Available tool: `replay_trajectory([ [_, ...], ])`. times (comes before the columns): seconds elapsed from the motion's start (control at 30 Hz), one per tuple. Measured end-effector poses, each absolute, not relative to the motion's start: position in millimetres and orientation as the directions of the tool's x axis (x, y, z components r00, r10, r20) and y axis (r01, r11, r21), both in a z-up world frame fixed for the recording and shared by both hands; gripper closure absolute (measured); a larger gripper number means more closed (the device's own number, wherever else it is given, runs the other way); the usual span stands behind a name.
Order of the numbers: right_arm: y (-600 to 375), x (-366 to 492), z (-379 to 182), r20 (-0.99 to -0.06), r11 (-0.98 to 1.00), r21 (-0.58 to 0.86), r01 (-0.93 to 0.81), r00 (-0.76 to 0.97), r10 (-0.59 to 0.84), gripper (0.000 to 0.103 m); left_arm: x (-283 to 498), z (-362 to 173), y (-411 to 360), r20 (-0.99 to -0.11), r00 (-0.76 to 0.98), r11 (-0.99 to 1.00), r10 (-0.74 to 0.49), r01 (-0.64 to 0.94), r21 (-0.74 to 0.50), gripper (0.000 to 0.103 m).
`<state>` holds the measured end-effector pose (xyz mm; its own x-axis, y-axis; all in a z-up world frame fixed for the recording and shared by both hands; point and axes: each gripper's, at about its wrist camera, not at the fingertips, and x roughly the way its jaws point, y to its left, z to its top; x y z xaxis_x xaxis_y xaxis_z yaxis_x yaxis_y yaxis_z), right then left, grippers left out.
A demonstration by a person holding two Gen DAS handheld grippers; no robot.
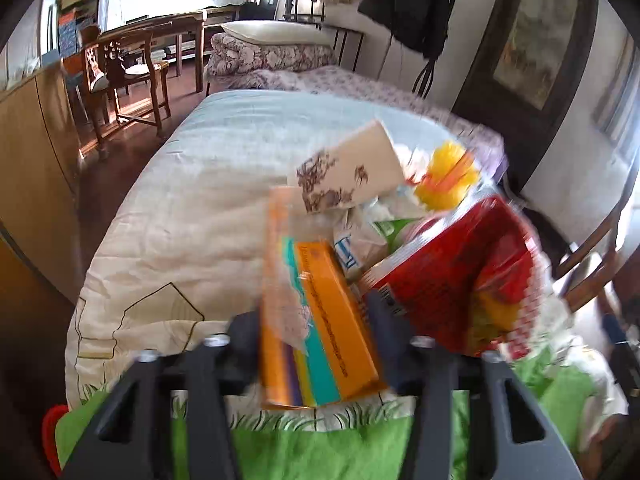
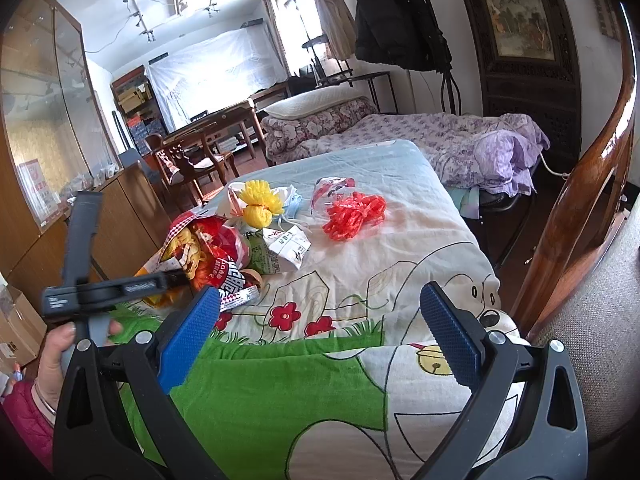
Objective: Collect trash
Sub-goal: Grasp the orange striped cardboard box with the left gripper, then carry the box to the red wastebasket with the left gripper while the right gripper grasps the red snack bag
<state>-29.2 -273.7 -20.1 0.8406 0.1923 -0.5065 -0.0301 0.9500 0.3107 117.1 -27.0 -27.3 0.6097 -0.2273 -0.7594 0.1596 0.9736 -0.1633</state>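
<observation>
Left wrist view: left gripper [image 1: 316, 320] clamped narrow on an orange box [image 1: 320, 320], dark pads pressing both its sides, box standing up out of the jaws with motion blur across it. Just beyond, a heap of trash on the bed [image 1: 180, 208]: red wrapper [image 1: 452, 268], pale printed card [image 1: 352, 168], yellow mesh [image 1: 448, 176], crumpled white paper among them.

Right wrist view: right gripper [image 2: 320, 328] spread wide, blue pads well apart, nothing between them, hovering low over the cartoon blanket [image 2: 360, 264]. Farther up the bed, orange netting [image 2: 354, 212] and a clear wrapper [image 2: 332, 188] lying apart from the main heap; a hand [image 2: 60, 344] on the other tool's handle at the left edge.

Step in hand, by the look of it: gathering loose pieces into one pile, box picked up and being carried. Next move likely calls for setting the box with the heap without toppling it, then reaching the free gripper toward the netting. No bin or bag visible, so final destination unclear.
</observation>
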Motion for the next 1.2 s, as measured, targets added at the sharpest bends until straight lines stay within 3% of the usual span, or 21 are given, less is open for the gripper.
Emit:
replay_trajectory([
  [0.07,-274.3,-28.7,-20.2,-0.506,0.95,0.311,-0.031,0.84,0.193,0.007,111.8,-22.4,-16.6,-0.74,0.614,0.961,-0.274,0.158,-0.225,0.066],
  [0.27,-275.2,-28.6,-20.1,-0.506,0.951,0.309,-0.03,0.841,0.191,0.007,112.5,-26.9,-20.7,-0.761,0.579,0.956,-0.293,0.149,-0.254,0.063],
  [0.33,-276.1,-28.3,-20.3,-0.507,0.95,0.311,-0.031,0.84,0.193,0.007,113.0,-26.4,-24.9,-0.765,0.585,0.963,-0.268,0.156,-0.218,0.035],
  [0.4,-275.1,-28.9,-19.9,-0.506,0.949,0.312,-0.031,0.841,0.194,0.007,110.7,-27.9,-32.7,-0.773,0.606,0.982,-0.186,0.138,-0.128,0.02],
  [0.5,-276.3,-28.3,-20.3,-0.506,0.949,0.313,-0.031,0.84,0.194,0.007,121.3,-36.3,-44.5,-0.821,0.565,0.992,-0.088,0.127,-0.019,0.015],
  [0.7,-274.8,-29.9,-19.0,-0.505,0.946,0.324,-0.032,0.839,0.202,0.007,134.6,-46.4,-42.4,-0.858,0.512,0.996,-0.025,0.081,0.02,0.019],
  [0.8,-273.7,-30.7,-18.4,-0.505,0.945,0.326,-0.031,0.839,0.202,0.007,131.2,-43.9,-34.7,-0.853,0.513,0.994,-0.096,0.097,-0.053,0.043],
  [1.2,-274.7,-29.8,-19.5,-0.506,0.945,0.325,-0.035,0.838,0.205,0.007,96.7,-9.6,-9.5,-0.738,0.618,0.961,-0.27,0.128,-0.245,0.048],
])
